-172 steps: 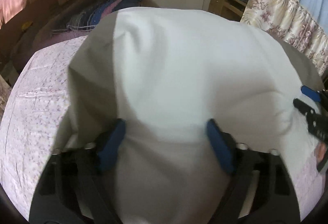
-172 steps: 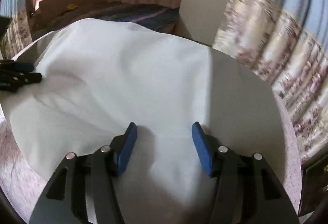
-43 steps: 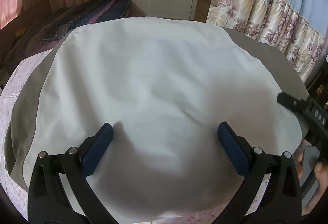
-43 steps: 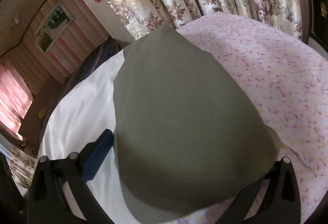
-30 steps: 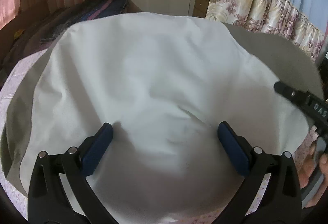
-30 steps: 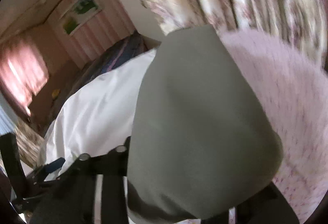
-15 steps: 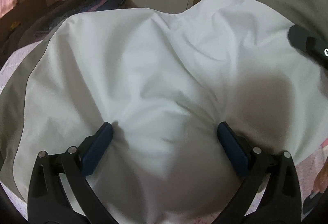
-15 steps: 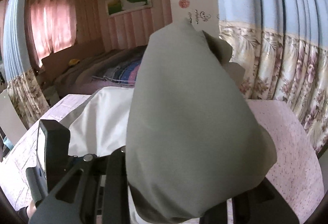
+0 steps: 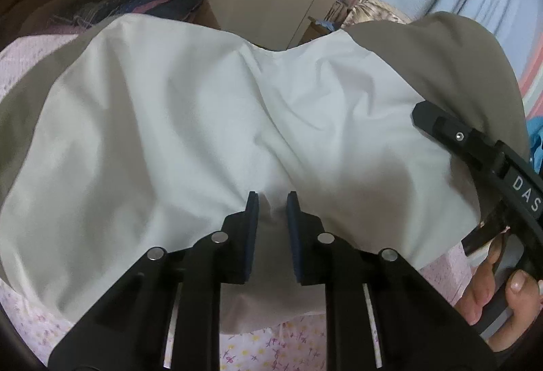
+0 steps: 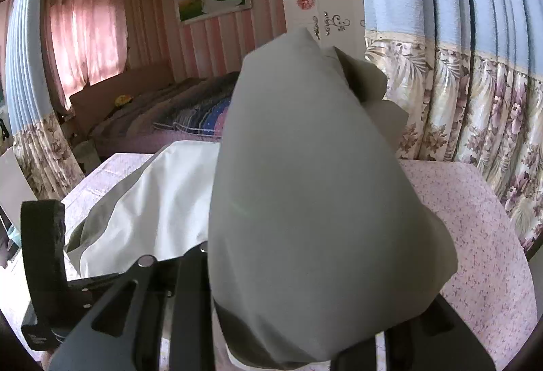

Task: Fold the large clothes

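left wrist view: my left gripper (image 9: pixel 271 198), its jaws having just been closing, pinches a ridge of the pale garment (image 9: pixel 190 120) low at centre, so i can lift the near edge for a fold. the cloth lies on the floral bedspread (image 9: pixel 247 350), its long axis running left to right.

right wrist view: my right gripper (image 10: pixel 271 330) is buried under a grey flap (image 10: pixel 305 201) raised mid-frame; i judge it clamps that flap, pads hidden.
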`<state>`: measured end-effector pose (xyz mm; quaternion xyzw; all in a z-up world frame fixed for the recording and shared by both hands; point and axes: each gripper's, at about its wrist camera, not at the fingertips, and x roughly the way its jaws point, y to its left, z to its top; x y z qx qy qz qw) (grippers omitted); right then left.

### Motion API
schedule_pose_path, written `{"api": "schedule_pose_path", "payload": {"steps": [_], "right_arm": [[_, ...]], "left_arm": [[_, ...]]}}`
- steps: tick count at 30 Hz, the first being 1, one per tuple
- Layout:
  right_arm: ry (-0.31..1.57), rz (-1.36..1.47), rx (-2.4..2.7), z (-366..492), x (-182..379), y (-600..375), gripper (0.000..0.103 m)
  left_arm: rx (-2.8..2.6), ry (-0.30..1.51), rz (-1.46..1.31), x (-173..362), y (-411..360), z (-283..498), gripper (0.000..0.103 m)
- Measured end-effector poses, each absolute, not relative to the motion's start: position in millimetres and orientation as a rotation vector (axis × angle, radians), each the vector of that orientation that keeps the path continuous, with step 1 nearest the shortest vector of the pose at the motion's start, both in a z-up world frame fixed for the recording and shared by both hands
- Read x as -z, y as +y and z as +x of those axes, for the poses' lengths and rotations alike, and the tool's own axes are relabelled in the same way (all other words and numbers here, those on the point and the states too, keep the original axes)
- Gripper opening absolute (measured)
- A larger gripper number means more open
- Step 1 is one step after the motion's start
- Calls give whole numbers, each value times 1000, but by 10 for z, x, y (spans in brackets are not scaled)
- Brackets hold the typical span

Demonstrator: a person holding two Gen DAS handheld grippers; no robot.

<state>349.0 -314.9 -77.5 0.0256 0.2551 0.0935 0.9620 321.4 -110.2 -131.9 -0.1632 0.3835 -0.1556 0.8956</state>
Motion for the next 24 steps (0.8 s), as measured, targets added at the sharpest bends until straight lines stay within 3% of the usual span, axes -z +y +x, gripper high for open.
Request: {"api": "schedule_pose_path", "payload": {"steps": [12, 15, 21, 24], "right_arm": [[515, -48, -306, 3460, 666, -2815, 29], [514, -126, -340, 3397, 627, -2542, 28], [528, -289, -390, 3382, 644, -1859, 27], [527, -513, -406, 3347, 826, -1220, 27]], "left_arm": [[360, 879, -351, 1528, -1054, 3489, 12], [399, 910, -392, 1507, -928, 3565, 2], [364, 881, -236, 998, -78, 3233, 0], [225, 874, -170, 875, 490, 3154, 0]]}}
